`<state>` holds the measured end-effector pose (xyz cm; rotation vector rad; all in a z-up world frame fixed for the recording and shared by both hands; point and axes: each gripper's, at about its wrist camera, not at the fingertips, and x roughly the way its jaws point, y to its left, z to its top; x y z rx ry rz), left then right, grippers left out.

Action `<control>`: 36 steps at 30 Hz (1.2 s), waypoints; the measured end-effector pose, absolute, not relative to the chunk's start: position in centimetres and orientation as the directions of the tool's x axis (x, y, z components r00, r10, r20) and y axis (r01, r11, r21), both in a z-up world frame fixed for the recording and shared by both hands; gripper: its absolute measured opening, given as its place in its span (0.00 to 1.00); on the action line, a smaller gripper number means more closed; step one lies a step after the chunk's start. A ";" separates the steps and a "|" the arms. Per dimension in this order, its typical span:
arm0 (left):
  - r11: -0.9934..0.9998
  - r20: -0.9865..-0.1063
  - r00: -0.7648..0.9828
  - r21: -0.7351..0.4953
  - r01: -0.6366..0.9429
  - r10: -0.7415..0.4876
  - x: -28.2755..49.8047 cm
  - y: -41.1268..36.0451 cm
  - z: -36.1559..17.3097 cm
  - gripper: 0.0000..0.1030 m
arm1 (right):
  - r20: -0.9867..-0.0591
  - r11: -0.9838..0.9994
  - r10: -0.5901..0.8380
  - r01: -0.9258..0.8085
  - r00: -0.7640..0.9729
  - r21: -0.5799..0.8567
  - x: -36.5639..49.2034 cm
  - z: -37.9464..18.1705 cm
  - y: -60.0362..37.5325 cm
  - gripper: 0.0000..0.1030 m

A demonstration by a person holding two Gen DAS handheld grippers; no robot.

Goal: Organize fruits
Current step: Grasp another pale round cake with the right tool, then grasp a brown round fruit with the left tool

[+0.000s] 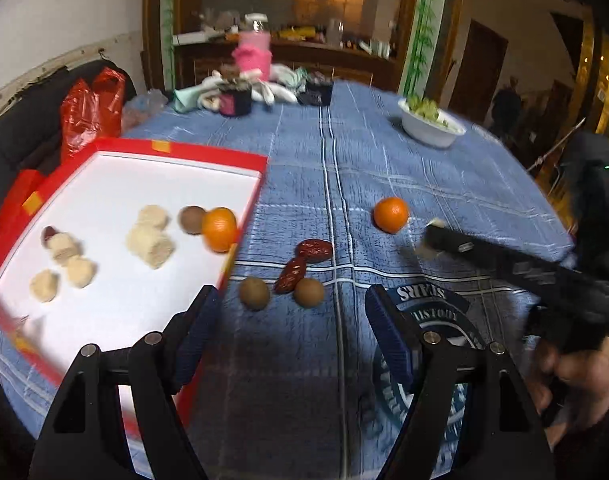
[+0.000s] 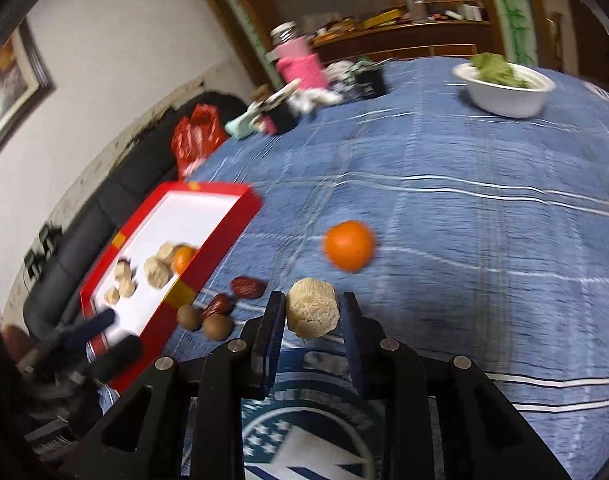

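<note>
My right gripper (image 2: 313,314) is shut on a beige crumbly round piece (image 2: 312,312) and holds it above the blue cloth. From the left wrist view that gripper (image 1: 429,237) comes in from the right, near a loose orange (image 1: 391,214). My left gripper (image 1: 292,304) stands open with nothing between its fingers, over the cloth beside the red tray (image 1: 176,152). Just beyond its tips lie two brown longans (image 1: 254,293) and two red dates (image 1: 314,250). Inside the tray sit several beige pieces (image 1: 150,240), a longan (image 1: 191,219) and an orange (image 1: 219,229).
A white bowl (image 1: 432,130) with green pieces stands at the far right of the table. Cloths, dark cups and a pink bottle (image 1: 253,54) crowd the far edge. A red plastic bag (image 1: 90,110) sits behind the tray. A hand (image 1: 576,376) grips the right tool.
</note>
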<state>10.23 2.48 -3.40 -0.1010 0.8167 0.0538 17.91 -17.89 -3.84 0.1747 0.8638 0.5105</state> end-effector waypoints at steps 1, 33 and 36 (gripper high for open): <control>0.993 -0.754 0.656 -0.044 -0.110 0.039 11.1 2.2 -3.9 0.73 | -0.663 0.862 0.506 -0.344 0.551 0.372 18.0 -3.6 -18.7 0.28; 0.986 -0.746 0.645 -0.100 0.131 -0.162 7.5 -3.4 -3.9 0.69 | -0.479 0.803 0.541 -0.255 0.692 0.539 18.1 -1.1 -25.1 0.28; 0.988 -0.741 0.655 -0.071 0.137 -0.144 8.4 -4.7 -4.0 0.67 | -0.478 0.811 0.533 -0.259 0.698 0.525 17.9 -1.0 -24.9 0.28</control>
